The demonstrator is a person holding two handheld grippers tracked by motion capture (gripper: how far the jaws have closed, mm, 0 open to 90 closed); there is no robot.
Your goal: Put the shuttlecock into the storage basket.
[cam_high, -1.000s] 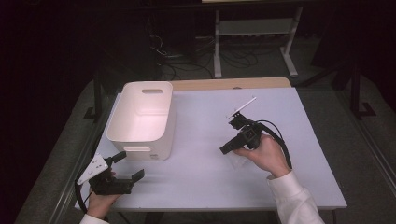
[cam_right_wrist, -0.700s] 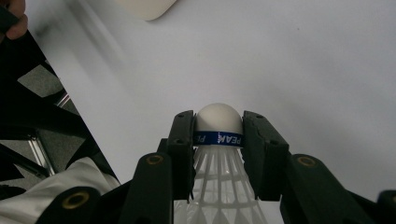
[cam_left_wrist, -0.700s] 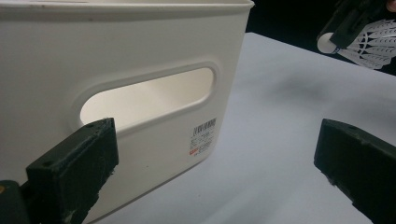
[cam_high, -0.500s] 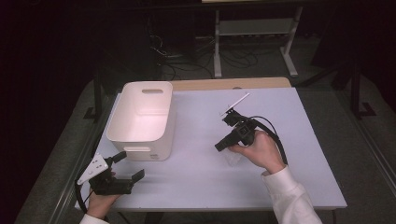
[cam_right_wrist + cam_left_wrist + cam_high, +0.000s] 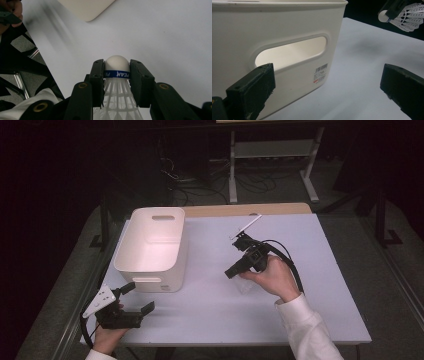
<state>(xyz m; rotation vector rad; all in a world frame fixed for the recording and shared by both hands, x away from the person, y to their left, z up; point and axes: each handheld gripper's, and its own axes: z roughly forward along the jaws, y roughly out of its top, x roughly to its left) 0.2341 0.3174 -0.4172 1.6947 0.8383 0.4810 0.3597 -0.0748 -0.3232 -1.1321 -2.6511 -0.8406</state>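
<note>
— Where is the white feathered shuttlecock [image 5: 117,75] now?

— My right fingers [image 5: 97,75] pinch its cork above the tabletop [image 5: 320,285] middle. I should release it over the white plastic bin [image 5: 152,245], near the left edge. My left fingers [image 5: 252,87] are spread.

The shuttlecock [image 5: 117,75] has a blue band reading, seemingly, "PEAK", upside down.
</note>
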